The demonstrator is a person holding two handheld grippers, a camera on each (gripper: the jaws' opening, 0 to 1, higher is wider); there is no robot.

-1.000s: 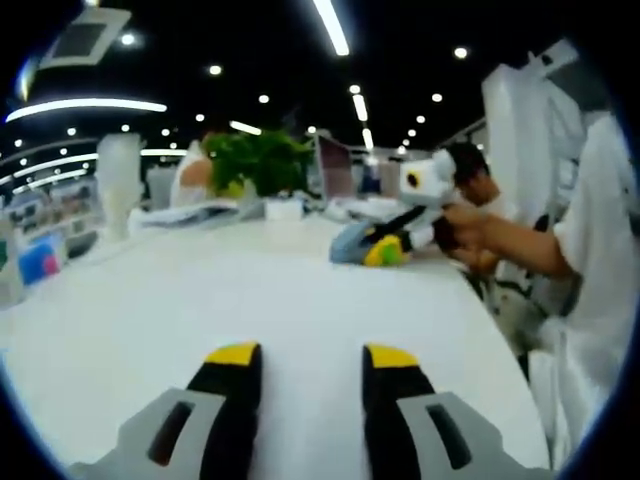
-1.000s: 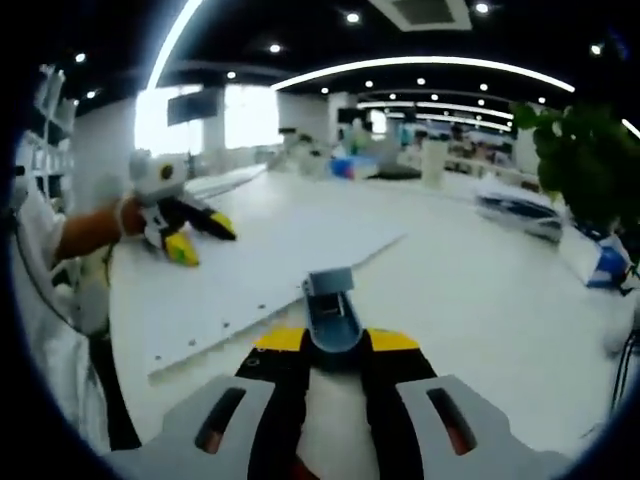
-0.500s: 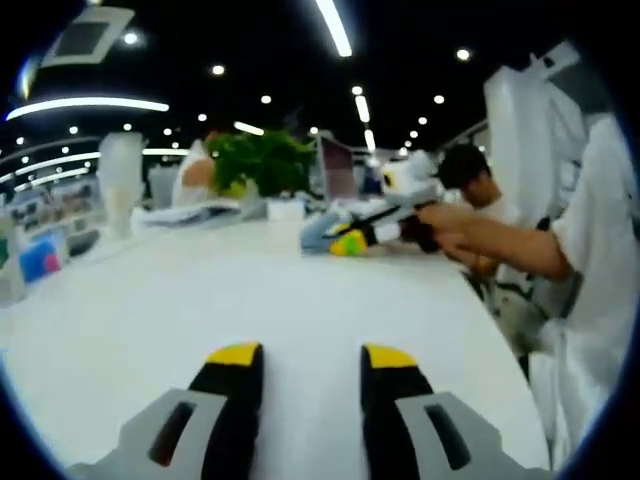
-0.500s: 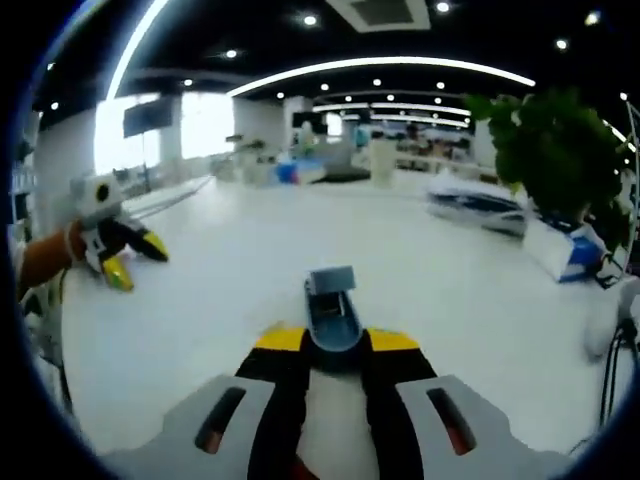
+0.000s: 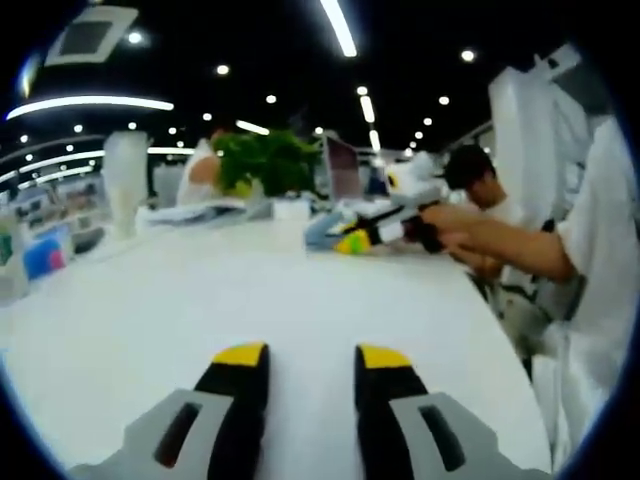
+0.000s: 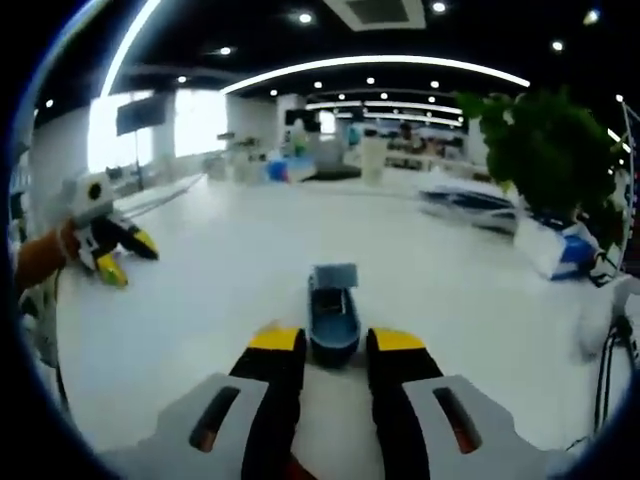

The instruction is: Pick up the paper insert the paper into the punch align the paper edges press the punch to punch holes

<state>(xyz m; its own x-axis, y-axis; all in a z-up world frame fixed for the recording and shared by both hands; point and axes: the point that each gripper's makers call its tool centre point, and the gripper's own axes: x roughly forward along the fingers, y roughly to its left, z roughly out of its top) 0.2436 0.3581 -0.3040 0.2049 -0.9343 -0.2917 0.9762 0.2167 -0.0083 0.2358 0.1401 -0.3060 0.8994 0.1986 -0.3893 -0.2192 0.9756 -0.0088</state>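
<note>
Since a second ago the right tool (image 6: 336,340) has carried the punch (image 6: 334,312) away from the big white sheet that lay just ahead of it, and its jaws, which pinched the punch's rear then, now stand a little apart with the punch sitting ahead between the yellow tips, seemingly let go onto the tabletop (image 6: 240,270); I cannot tell whether the tips touch it. The punch is a small grey-blue thing, a narrow trough-shaped body with a squarer pale block at its far end, lying lengthwise along the tool's line. By my judgement the punch has just been set in place and the paper is not yet picked up, so the first step is in hand. No paper can be made out against the white tabletop in either view now. The next move calls for finding the sheet's edge, nipping it flat and thin without creasing it, and bringing it to the punch's slot. Across the tabletop the left tool (image 5: 297,355) hangs just over the surface, jaws moderately apart and holding nothing. From the left gripper view the right tool (image 5: 350,241) sits near the potted plant (image 5: 262,160).
</note>
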